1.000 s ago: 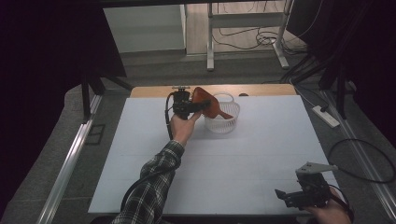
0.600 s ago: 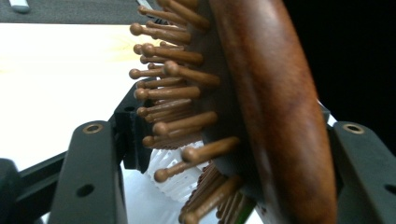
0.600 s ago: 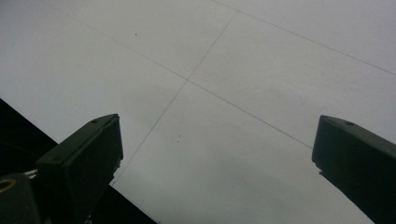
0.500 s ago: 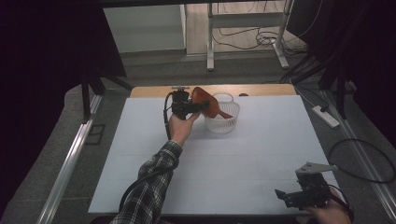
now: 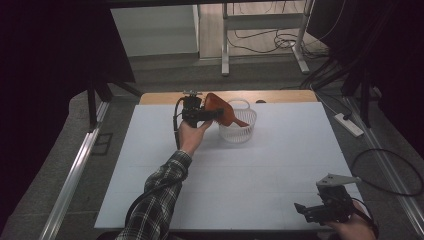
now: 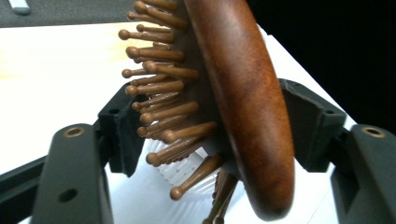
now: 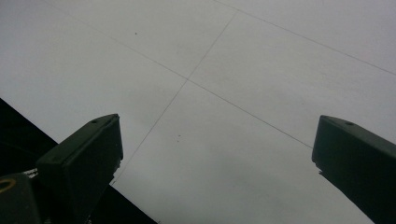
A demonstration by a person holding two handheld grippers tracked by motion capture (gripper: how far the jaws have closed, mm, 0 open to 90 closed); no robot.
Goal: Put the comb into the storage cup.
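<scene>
The left gripper (image 5: 210,114) is clamped across the head of the wooden hairbrush (image 5: 220,108), whose handle slants down into the white basket (image 5: 239,131) just right of it, though whether the tip touches the basket floor is hard to judge. The right gripper (image 5: 306,210) rests wide open and empty at the table's (image 5: 280,165) near right corner, well apart.

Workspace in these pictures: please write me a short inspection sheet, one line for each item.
Surface: white table, thin seam lines, bare in front.
Job's things: wooden hairbrush held over the white basket, handle pointing into it.
Clutter: nothing seen.
Grippers: left gripper shut on the hairbrush; right gripper open at the near right corner.
Cables: black cable trails from the left gripper; floor cables at right.
Surroundings: dark curtains, metal frame legs.
</scene>
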